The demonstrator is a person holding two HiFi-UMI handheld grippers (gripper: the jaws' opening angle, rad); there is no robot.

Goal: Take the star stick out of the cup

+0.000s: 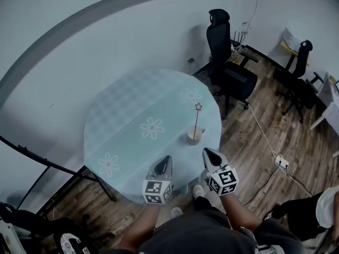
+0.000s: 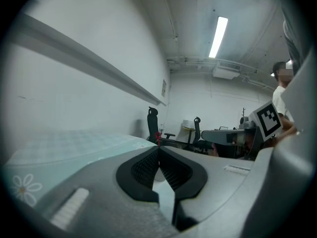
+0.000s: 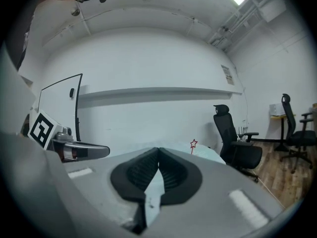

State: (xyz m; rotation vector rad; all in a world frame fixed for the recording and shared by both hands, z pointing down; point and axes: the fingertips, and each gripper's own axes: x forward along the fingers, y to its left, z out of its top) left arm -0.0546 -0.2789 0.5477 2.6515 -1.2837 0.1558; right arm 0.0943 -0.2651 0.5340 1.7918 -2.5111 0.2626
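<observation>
On the round table (image 1: 127, 115), near its right edge, the star stick (image 1: 197, 119) stands nearly upright in the cup (image 1: 194, 136), star uppermost. It lies just ahead of the right gripper (image 1: 207, 153), the nearer of the 2; the left gripper (image 1: 165, 161) sits farther to the side. Both have their jaws pressed together on nothing. In the 2 gripper views the jaws hide the cup, and only the stick's red tip shows above them.

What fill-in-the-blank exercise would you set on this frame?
1. The stick in the cup is topped with a red ____.
2. The left gripper and the right gripper both have their jaws ____, with nothing between them.
3. The cup stands nearer the ____ gripper.
Missing words: star; shut; right.
</observation>
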